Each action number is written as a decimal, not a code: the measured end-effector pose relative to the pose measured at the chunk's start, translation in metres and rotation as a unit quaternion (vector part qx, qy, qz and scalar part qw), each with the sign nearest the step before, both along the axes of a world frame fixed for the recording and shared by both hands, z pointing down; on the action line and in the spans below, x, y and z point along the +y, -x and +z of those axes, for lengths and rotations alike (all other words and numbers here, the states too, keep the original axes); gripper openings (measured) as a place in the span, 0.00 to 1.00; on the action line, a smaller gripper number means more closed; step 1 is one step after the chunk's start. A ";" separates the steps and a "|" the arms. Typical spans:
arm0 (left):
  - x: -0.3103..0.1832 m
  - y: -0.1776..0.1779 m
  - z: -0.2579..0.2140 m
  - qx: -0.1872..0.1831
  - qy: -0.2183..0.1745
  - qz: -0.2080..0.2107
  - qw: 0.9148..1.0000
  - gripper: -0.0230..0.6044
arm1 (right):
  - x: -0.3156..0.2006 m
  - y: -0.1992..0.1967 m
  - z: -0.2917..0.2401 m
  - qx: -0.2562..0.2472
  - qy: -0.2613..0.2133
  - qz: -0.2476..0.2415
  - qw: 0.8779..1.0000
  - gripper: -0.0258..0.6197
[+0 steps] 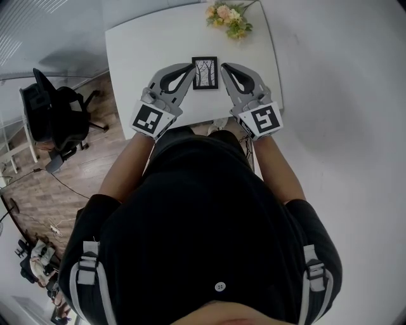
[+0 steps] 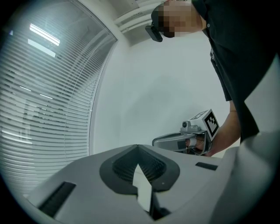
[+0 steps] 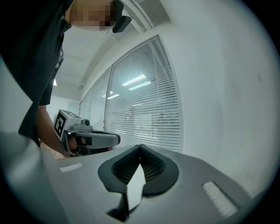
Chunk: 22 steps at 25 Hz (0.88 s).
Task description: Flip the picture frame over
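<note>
We see the picture frame point(image 1: 205, 72) lying flat on the white table point(image 1: 133, 51), near the edge closest to the person. Its glass side faces up and shows a pale drawing of bare trees inside a black border. It sits in portrait position, with its long axis running straight away from the person toward the far edge of the table and its short sides parallel to the near edge. The left gripper point(image 1: 189, 68) and the right gripper point(image 1: 224, 66) lie level on either side of it, their tips angled inward toward the frame's long edges. Each tip is just beside an edge, and we cannot tell whether either touches it. In each gripper's own view the two jaws meet at their tips with nothing between them, so both are closed and empty. At the far edge of the table we find a small bunch of flowers point(image 1: 228, 18), peach and yellow with green leaves, well apart from the frame; we cannot make out whether a vase holds them. A black office chair point(image 1: 54, 117) stands on the wooden floor point(image 1: 44, 190) to the left of the table.
</note>
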State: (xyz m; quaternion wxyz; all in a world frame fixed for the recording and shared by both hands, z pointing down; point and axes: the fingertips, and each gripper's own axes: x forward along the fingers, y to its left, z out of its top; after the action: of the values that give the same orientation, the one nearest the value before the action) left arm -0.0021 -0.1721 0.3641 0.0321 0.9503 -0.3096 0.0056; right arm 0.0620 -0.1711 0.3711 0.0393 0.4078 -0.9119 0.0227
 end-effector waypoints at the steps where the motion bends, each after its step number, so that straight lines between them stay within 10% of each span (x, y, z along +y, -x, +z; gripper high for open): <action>1: -0.001 0.000 0.000 0.000 0.000 -0.001 1.000 0.04 | -0.001 -0.001 0.000 0.000 0.000 0.001 1.000 0.06; 22: -0.012 0.004 0.006 -0.006 0.005 -0.007 1.000 0.04 | -0.011 -0.002 0.006 0.000 0.007 0.002 1.000 0.06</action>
State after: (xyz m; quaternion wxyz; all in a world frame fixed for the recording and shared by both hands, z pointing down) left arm -0.0063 -0.1844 0.3703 0.0348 0.9478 -0.3168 0.0122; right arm 0.0636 -0.1821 0.3767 0.0422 0.4098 -0.9107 0.0290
